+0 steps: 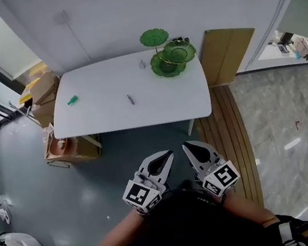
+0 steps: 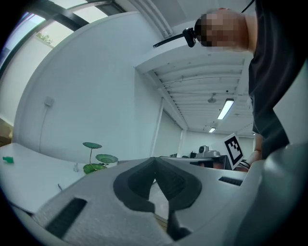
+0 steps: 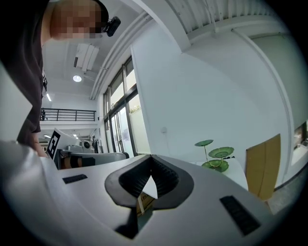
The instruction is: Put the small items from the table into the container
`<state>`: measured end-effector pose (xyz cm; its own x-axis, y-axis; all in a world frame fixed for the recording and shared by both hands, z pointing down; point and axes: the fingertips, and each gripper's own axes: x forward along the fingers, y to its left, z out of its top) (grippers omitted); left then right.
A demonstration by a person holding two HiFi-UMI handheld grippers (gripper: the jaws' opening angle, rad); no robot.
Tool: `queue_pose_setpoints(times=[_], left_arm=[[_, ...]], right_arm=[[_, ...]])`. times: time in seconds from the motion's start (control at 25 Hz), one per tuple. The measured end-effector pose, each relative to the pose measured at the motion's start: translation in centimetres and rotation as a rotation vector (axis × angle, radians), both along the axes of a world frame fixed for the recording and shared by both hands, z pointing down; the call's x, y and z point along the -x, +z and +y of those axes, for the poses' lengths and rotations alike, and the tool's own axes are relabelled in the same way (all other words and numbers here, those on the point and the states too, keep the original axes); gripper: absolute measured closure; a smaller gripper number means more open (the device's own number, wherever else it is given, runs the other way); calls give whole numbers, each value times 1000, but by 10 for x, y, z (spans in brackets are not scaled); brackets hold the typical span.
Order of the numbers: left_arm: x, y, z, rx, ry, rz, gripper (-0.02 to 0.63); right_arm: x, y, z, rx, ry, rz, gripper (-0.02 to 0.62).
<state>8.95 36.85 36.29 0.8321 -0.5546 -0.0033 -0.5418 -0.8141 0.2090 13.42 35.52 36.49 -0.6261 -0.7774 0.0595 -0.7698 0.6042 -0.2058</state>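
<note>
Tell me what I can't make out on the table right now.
- Dark item: too small in head view to identify.
- Clear item by the stand: too small, faint against the table.
- Part of the table, left gripper view: hidden behind the left claw.

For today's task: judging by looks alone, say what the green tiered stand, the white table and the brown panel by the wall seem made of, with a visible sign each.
Green tiered stand: probably glass, glazed ceramic or plastic; glossy, wavy rims. Table: smooth matt white, likely laminate or painted board. Brown panel: seemingly cardboard; dull, flat tan surface.
</note>
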Motion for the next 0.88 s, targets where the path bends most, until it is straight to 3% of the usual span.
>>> queue_pose_setpoints(times=[0.24, 0.4, 0.72, 0.88], left_arm=[[12, -10, -62, -13, 96, 20, 600], [35, -17, -96, -48, 162, 28, 600], [115, -18, -160, -60, 158, 32, 600], [152, -20, -183, -29, 111, 92, 600]], right_arm=[[17, -12, -52, -28, 85, 28, 580], [49, -9, -87, -24, 105, 37, 580], [142, -16, -150, -47, 70, 51, 580], [173, -9, -168, -24, 30, 69, 580]])
